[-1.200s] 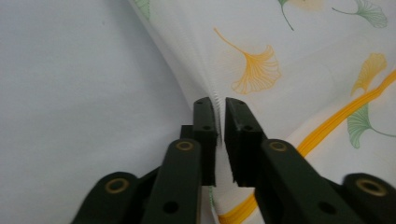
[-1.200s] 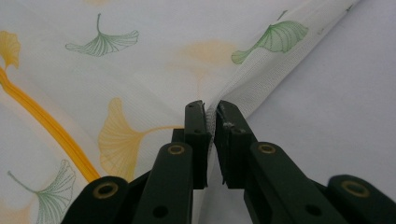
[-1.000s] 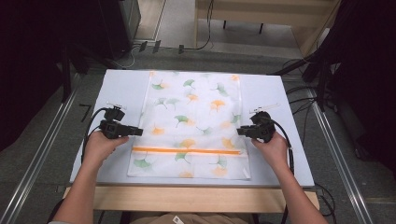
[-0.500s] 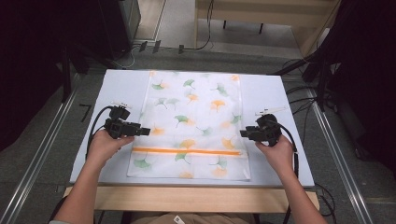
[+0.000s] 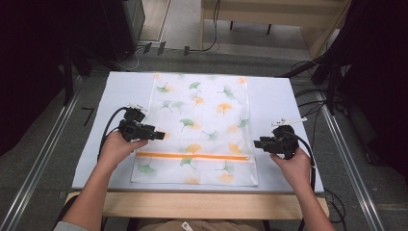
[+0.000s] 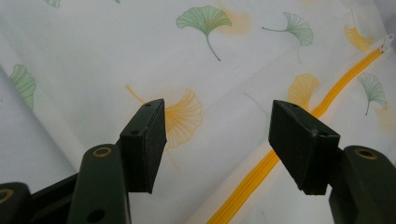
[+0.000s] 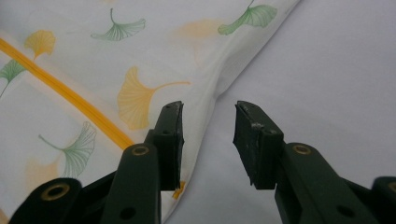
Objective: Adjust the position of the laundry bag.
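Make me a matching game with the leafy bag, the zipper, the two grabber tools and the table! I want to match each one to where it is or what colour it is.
Things:
1. zipper
2. left gripper
3. right gripper
4. table

Descriptions:
A. pale grey, under the laundry bag
B. open, over the bag's left part
C. orange, runs across the bag
D. open, at the bag's right edge

Pairs: 1-C, 2-B, 3-D, 4-A

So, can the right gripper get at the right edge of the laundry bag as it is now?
Probably yes. The right gripper is open, with the bag's right edge lying between its jaws in its own view, and nothing stands between them on the table.
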`<state>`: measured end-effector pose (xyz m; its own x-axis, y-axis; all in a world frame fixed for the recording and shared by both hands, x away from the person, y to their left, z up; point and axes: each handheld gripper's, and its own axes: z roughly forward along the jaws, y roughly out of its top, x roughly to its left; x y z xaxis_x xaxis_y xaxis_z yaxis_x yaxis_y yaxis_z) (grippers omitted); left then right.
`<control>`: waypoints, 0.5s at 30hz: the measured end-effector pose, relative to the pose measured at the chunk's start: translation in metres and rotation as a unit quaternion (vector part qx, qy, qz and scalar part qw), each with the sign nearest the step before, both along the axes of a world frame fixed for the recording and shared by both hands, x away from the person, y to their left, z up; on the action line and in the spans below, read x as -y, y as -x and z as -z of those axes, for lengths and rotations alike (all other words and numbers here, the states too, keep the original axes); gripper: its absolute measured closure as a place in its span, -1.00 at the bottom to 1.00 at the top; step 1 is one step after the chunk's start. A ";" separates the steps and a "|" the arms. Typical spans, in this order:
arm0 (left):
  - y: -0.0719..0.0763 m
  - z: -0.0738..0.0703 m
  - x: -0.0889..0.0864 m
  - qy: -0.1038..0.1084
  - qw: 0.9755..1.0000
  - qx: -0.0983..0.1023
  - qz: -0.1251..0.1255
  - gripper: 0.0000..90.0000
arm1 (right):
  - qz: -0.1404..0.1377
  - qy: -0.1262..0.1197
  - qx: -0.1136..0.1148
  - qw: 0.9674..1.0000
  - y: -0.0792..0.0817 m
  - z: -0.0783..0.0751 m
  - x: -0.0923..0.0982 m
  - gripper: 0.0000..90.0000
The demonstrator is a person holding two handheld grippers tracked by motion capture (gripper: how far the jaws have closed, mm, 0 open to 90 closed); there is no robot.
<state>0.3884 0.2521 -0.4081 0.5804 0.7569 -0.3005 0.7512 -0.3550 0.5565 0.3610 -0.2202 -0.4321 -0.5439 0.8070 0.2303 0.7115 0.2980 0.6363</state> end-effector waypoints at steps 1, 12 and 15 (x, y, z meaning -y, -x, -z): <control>0.000 0.000 0.002 0.000 1.000 -0.001 0.004 -0.16 | -0.002 0.000 0.000 1.000 0.002 0.000 0.001 0.42; -0.002 -0.004 0.032 0.010 0.999 0.017 0.046 -0.15 | -0.001 0.004 -0.014 1.000 0.013 0.008 0.001 0.50; -0.003 -0.002 0.039 0.010 0.998 0.014 0.054 -0.15 | -0.001 0.007 -0.014 1.000 0.014 0.011 -0.001 0.51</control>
<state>0.3910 0.2131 -0.4056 0.6673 0.6828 -0.2976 0.6927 -0.4221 0.5848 0.3473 -0.2191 -0.4435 -0.5382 0.8094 0.2350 0.7291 0.3072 0.6115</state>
